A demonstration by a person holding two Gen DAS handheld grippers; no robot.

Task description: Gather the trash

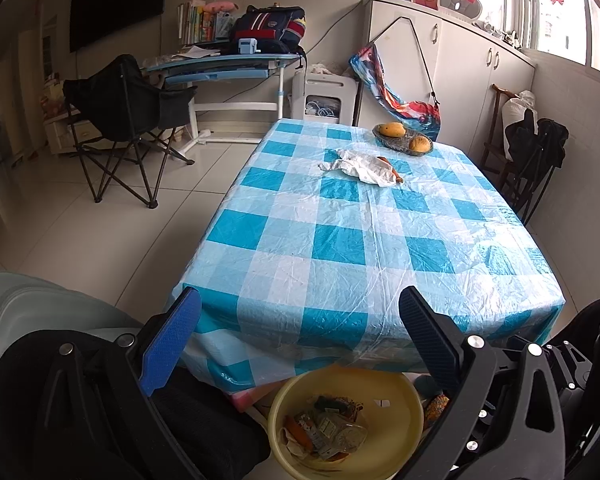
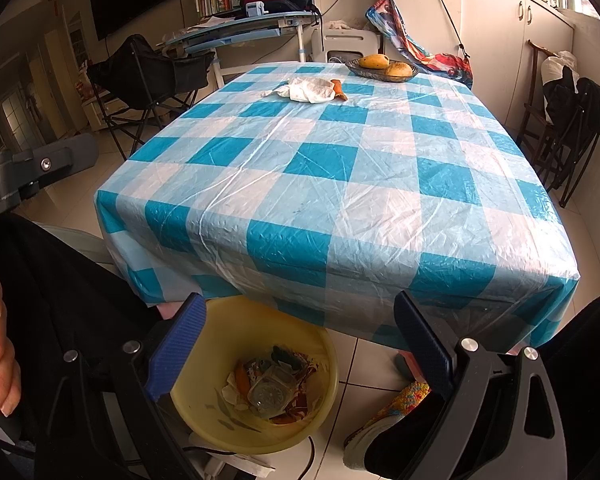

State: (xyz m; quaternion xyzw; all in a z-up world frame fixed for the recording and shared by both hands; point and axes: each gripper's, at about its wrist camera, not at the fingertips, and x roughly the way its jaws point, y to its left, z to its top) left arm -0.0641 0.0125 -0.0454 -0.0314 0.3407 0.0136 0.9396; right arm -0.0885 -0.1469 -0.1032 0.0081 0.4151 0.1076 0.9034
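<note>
A yellow bin [image 1: 404, 400] [image 2: 204, 420] stands on the floor below the table's near edge, with wrappers, peel and a clear plastic lid inside [image 1: 324, 432] [image 2: 270, 388]. On the blue-and-white checked table [image 1: 340, 240] [image 2: 340, 184], a crumpled white tissue [image 1: 364, 166] [image 2: 310, 89] lies at the far end with an orange scrap [image 1: 394, 172] [image 2: 339, 90] beside it. My left gripper [image 1: 300, 340] is open and empty above the bin. My right gripper [image 2: 300, 344] is open and empty above the bin, at the table's near edge.
A glass dish with two mangoes [image 1: 403, 138] [image 2: 382, 67] sits at the table's far end. A black folding chair [image 1: 128, 120] stands on the left, a dark chair [image 1: 532, 160] on the right. A foot in a knitted slipper [image 2: 392, 420] is right of the bin.
</note>
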